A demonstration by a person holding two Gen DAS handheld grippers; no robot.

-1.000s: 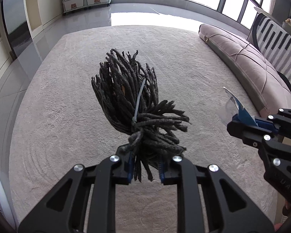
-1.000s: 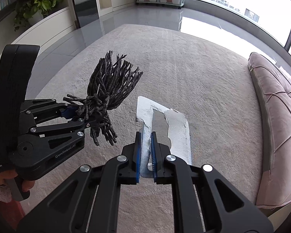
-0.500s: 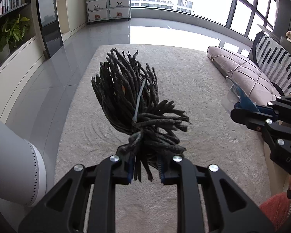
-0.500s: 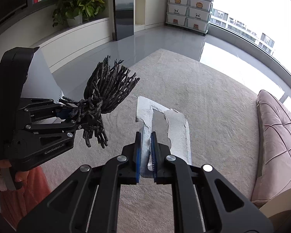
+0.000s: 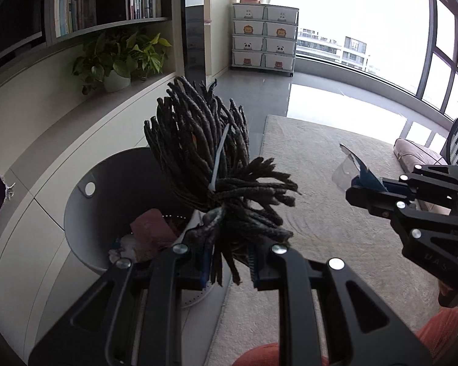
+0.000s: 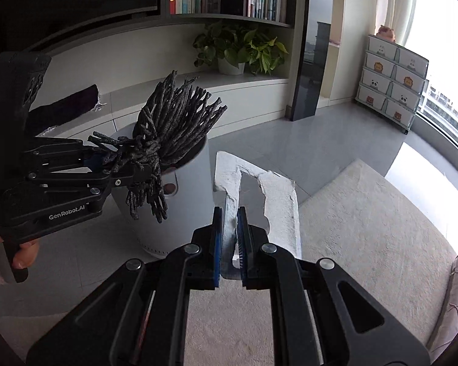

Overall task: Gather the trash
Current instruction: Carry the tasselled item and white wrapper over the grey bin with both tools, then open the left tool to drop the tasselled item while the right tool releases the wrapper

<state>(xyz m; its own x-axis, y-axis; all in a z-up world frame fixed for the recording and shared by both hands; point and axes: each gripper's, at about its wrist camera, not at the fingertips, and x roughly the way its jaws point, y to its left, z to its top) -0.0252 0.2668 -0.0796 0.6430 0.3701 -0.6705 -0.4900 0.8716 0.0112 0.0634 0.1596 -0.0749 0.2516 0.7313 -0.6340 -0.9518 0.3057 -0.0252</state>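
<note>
**A:** What fills the views, biggest thing first?

**B:** A pale carpet (image 5: 336,183) covers the floor. At its edge, toward 9 o'clock in the left wrist view, stands a white cylindrical bin (image 5: 85,213), open at the top, with crumpled scraps already inside. Behind it runs a low curved counter (image 6: 244,85) carrying a potted plant (image 6: 238,48).

**A:** And the trash being carried?

**B:** The left claw (image 5: 229,262) is closed on the knotted end of a bundle of dark cords (image 5: 210,164), tied with a pale strip. The bundle fans upward toward 12 o'clock and overlaps the bin's mouth in that view. The right claw (image 6: 230,238) is fully shut on a thin torn white sheet (image 6: 278,201), which stands up from the pads, with the bin at about 10 o'clock.

**A:** How should the drop go?

**B:** My judgement: bring each claw squarely above the opening before letting go. The cords are bulky and splayed, so release them low and centred, or strands may catch the rim. The sheet looks light and could drift, so tuck its tip inside the bin first. One claw at a time avoids a collision.
</note>
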